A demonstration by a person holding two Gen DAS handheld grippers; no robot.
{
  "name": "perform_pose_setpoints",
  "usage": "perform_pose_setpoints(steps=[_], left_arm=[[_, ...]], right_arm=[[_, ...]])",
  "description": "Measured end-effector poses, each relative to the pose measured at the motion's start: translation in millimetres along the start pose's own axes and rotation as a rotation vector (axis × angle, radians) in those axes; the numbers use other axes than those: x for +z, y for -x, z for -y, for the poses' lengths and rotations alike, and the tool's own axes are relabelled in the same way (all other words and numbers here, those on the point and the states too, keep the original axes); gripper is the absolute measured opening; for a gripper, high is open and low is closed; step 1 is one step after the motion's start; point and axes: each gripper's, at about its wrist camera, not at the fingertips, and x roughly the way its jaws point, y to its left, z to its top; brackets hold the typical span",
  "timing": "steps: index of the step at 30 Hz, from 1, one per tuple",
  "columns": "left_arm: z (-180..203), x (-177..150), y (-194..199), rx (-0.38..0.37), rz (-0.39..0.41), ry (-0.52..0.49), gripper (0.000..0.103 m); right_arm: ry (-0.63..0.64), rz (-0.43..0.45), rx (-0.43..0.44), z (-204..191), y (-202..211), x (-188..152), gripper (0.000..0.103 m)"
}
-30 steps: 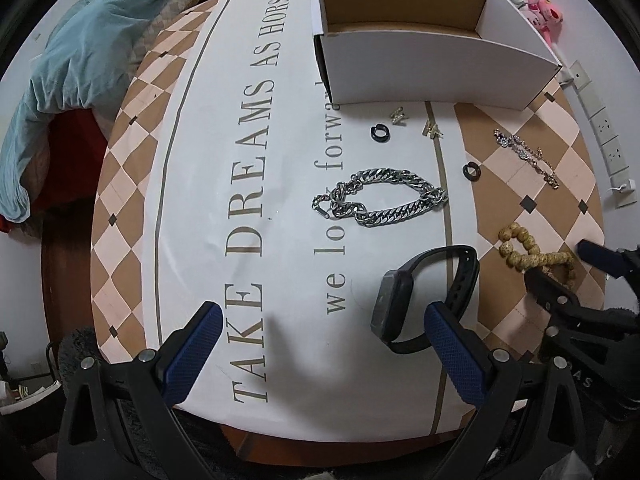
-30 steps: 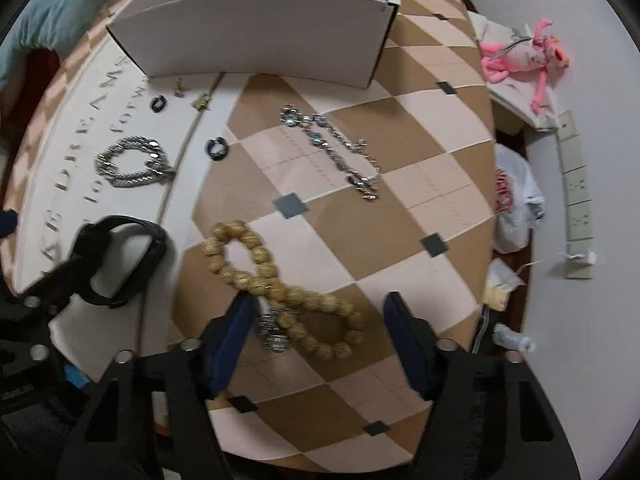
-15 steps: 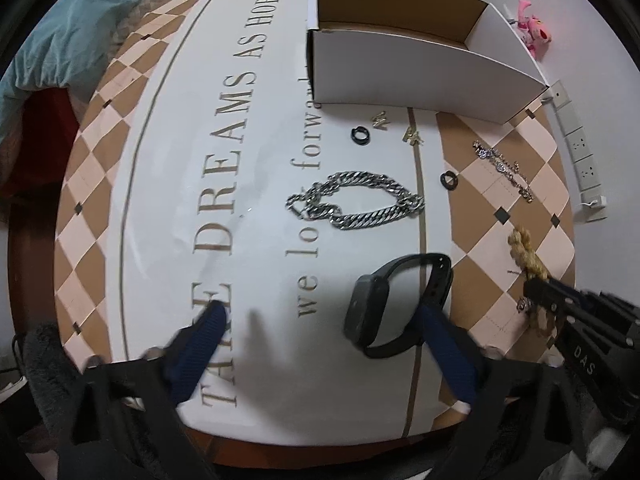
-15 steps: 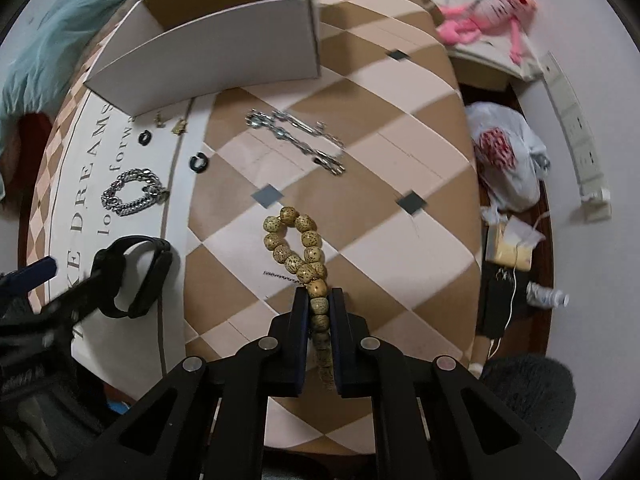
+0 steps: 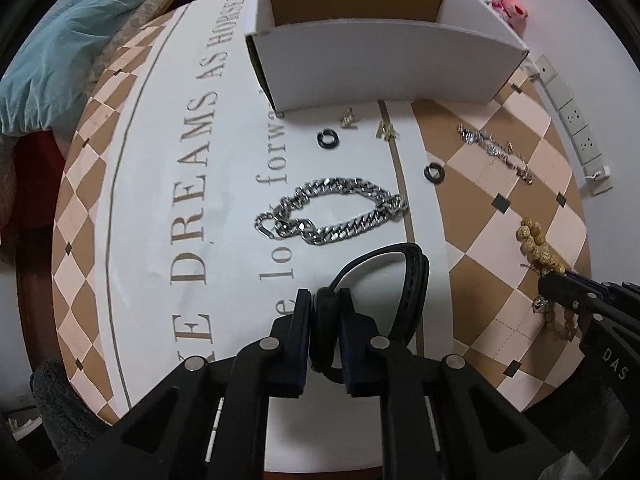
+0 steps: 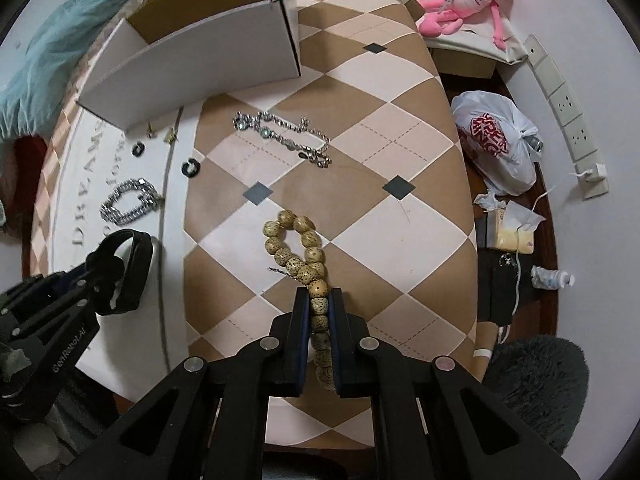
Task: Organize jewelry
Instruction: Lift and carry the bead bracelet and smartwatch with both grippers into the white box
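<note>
My left gripper [image 5: 325,300] is shut on the black smartwatch [image 5: 404,276], gripping its body near the table's front edge. My right gripper [image 6: 319,300] is shut on the wooden bead bracelet [image 6: 298,248], whose loop lies on the checkered cloth. A chunky silver chain [image 5: 332,216] lies in the middle of the white band. Two black rings [image 5: 327,139] [image 5: 434,171], two small gold earrings [image 5: 347,117] and a thin silver bracelet [image 6: 282,138] lie near the open white cardboard box [image 5: 384,56] at the back.
The round table [image 5: 132,184] carries a checkered cloth with printed lettering. A blue blanket [image 5: 60,40] lies to the left. A pink plush toy [image 6: 468,0], a plastic bag [image 6: 494,144] and a power strip [image 6: 568,112] sit off the right edge.
My left gripper has closed on the smartwatch. My right gripper closed on the bead bracelet half a second ago and still holds it, with the bracelet's loop pulled straighter.
</note>
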Motion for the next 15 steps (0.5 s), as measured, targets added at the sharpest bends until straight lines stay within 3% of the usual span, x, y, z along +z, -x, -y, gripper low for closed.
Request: perform_pose_setpoints(steps=[7, 15], left_arm=[[2.2, 2.4, 41.7, -0.03, 0.071, 0.02, 0.01], [8.8, 51.8, 92.7, -0.094, 0.172, 0.045, 0.01]], right_arm=[[-0.036, 0.046, 0.083, -5.0, 27.0, 5.5, 0.009], [-0.035, 0.156, 0.209, -15.2, 88.4, 43.0, 0.009]])
